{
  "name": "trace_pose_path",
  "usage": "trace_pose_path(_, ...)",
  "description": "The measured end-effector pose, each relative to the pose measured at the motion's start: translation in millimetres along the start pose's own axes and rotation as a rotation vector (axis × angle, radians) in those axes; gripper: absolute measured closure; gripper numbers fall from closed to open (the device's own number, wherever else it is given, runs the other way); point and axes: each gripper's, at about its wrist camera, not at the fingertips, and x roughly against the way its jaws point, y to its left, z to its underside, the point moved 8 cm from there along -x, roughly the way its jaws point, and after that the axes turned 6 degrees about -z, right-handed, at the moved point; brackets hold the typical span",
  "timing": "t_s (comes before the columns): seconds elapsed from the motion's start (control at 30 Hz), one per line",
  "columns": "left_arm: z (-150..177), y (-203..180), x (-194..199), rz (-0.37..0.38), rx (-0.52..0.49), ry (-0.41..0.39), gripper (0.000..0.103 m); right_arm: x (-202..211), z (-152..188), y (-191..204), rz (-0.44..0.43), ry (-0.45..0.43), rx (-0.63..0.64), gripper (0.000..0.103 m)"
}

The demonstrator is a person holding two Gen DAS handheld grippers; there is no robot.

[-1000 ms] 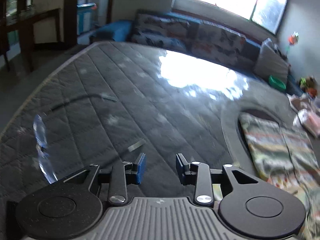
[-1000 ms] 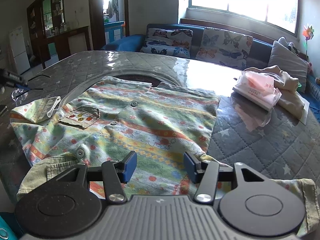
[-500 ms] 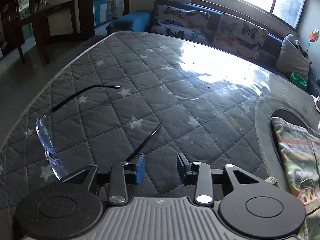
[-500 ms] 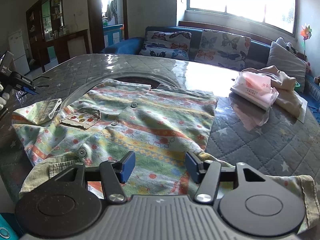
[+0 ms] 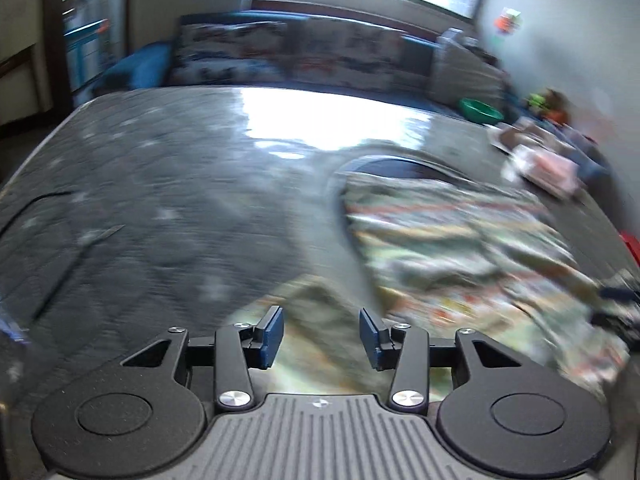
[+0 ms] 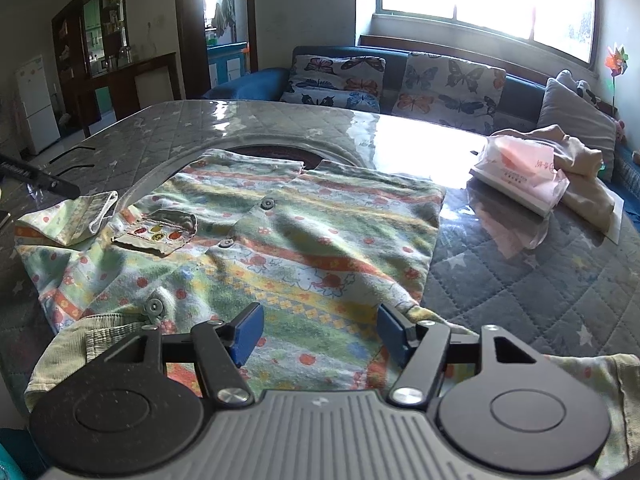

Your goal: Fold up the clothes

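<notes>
A small child's shirt [image 6: 280, 240] in soft cotton, striped green, orange and yellow with a fruit print, lies spread front-up on a table covered by a grey quilted cloth with white stars [image 6: 540, 280] under a glossy clear sheet. Its grey buttons run down the middle, a patch pocket [image 6: 160, 232] sits on the chest, and one short sleeve [image 6: 68, 216] is folded over at the far left edge. A ribbed olive cuff or collar [image 6: 80, 344] shows at the near left.

The right gripper [image 6: 318, 332] hovers low over the shirt's near hem, its blue-padded jaws spread wide with nothing between them. The left gripper [image 5: 320, 336] (seen through heavy motion blur) is likewise wide open and empty, poised above a bunched bit of the same fabric [image 5: 460, 248] at the shirt's left side; its dark tip also shows at the far left of the right wrist view.

Well apart on the right of the table rest a flat pack wrapped in pink-and-clear plastic [image 6: 520, 172] and, touching it, a crumpled beige garment [image 6: 584, 172]. Behind stands a blue sofa with butterfly-print cushions [image 6: 340, 80] below a bright window.
</notes>
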Motion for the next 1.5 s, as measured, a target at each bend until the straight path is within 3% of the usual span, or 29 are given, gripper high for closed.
trace_pose_path(0.17,13.4,-30.6,-10.7,0.002,-0.088,0.019,0.056,-2.9,2.9,2.1,-0.012,0.009,-0.001,0.035)
trace_pose_path(0.27,24.1,-36.0,-20.7,-0.01,-0.093,0.046,0.056,-4.6,4.4,3.3,-0.017,0.014,-0.001,0.034)
trace_pose_path(0.4,28.1,-37.3,-23.5,-0.035,-0.089,0.017,0.059,-7.1,6.3,4.9,-0.022,0.021,0.0,0.03)
trace_pose_path(0.53,27.7,-29.3,-23.1,-0.043,-0.057,-0.015,0.093,-9.5,8.7,6.4,-0.026,0.027,0.0,0.029)
trace_pose_path(0.77,21.6,7.7,10.2,-0.073,0.111,-0.111,0.098,-10.1,10.9,5.3,-0.018,0.035,0.002,0.029)
trace_pose_path(0.9,18.7,45.0,44.3,-0.156,0.209,-0.182,0.098,-9.5,10.3,4.4,-0.014,0.034,0.003,0.029)
trace_pose_path(1.03,27.4,79.2,63.5,-0.259,0.253,-0.201,0.098,-10.0,10.8,4.6,-0.013,0.035,0.007,0.029)
trace_pose_path(1.17,46.6,108.0,60.4,-0.392,0.261,-0.163,0.098,-9.7,10.9,7.3,-0.009,0.034,0.016,0.029)
trace_pose_path(1.3,67.7,127.9,48.1,-0.478,0.28,-0.11,0.098,-7.5,11.4,11.6,-0.009,0.037,0.043,0.029)
trace_pose_path(1.5,77.4,135.3,39.1,-0.523,0.267,-0.07,0.098,-4.2,11.7,15.1,-0.005,0.044,0.075,0.029)
